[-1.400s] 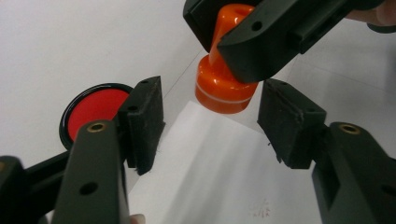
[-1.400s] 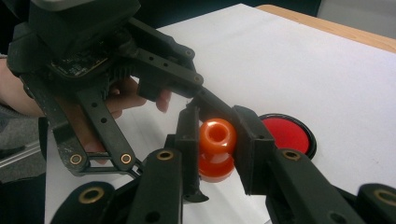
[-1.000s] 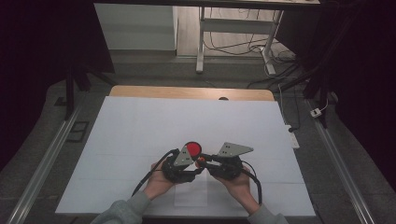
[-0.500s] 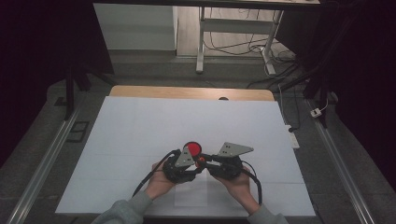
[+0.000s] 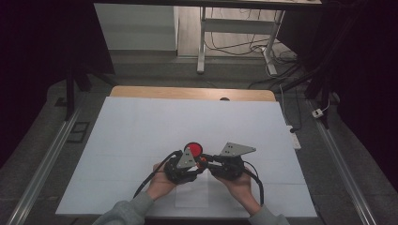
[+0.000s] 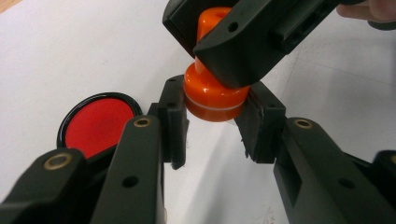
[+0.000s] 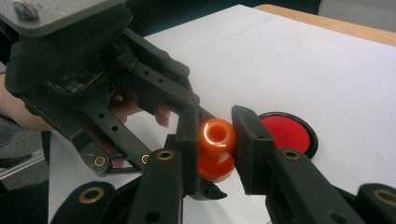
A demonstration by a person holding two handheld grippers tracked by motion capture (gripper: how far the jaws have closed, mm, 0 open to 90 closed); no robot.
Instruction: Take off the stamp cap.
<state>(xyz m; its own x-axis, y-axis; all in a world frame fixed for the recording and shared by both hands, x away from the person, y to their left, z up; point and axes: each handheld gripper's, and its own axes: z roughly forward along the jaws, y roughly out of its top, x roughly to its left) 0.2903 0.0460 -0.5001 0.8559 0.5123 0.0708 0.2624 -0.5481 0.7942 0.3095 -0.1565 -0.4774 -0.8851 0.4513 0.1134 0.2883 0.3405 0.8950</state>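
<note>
An orange stamp-like knob (image 6: 215, 95) with a wide base and a narrow hollow neck (image 7: 215, 133) hangs just above the white sheet, held between both grippers. My left gripper (image 6: 215, 116) has just been closing, and its pads now press on the wide base from both sides. From the other side, my right gripper (image 7: 216, 140) is shut on the neck. In the high view the two grippers meet at the near middle of the table around the knob (image 5: 202, 162). A round red pad in a black rim (image 5: 193, 149) lies flat on the sheet just beyond them.
A white sheet (image 5: 141, 131) covers the table, with a wooden edge (image 5: 187, 92) at the far side. Metal rails (image 5: 42, 164) run along both sides. Cables trail from the grippers toward the near edge. A desk frame and wires stand on the floor behind.
</note>
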